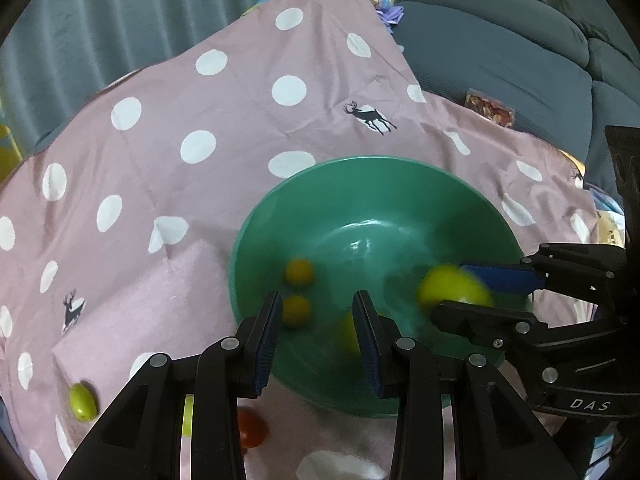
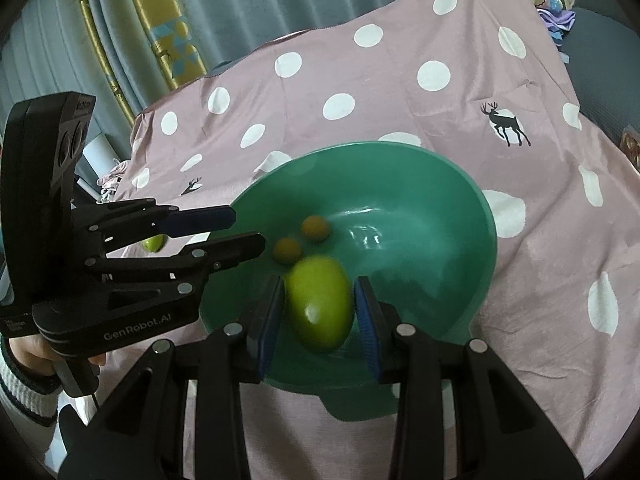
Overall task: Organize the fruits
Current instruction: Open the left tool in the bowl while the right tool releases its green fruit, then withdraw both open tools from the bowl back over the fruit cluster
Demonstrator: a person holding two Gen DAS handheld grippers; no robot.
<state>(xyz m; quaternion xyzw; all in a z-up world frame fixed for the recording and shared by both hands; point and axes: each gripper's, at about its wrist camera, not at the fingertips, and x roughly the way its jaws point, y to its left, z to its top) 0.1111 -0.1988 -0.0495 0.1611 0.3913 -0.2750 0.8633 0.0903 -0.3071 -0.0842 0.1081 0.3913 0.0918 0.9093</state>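
A green bowl (image 1: pixel 372 184) (image 2: pixel 472 216) sits on a pink polka-dot cloth and holds two small orange fruits (image 1: pixel 298 272) (image 2: pixel 316 227). My right gripper (image 2: pixel 319 312) (image 1: pixel 464 292) is over the bowl with a large green mango-like fruit (image 2: pixel 320 304) (image 1: pixel 452 288) between its fingers; the fruit is motion-blurred in the left wrist view. My left gripper (image 1: pixel 316 332) (image 2: pixel 240 228) is open and empty over the bowl's near-left rim. A small green fruit (image 1: pixel 82 402) (image 2: pixel 154 244) and a red fruit (image 1: pixel 252 428) lie on the cloth outside the bowl.
The pink cloth (image 1: pixel 180 100) covers the surface. A grey sofa (image 1: pixel 500 48) stands at the back right with a snack packet (image 1: pixel 490 108) on it. Grey curtains (image 1: pixel 100 20) hang behind. Another green fruit (image 1: pixel 187 420) is partly hidden under my left gripper.
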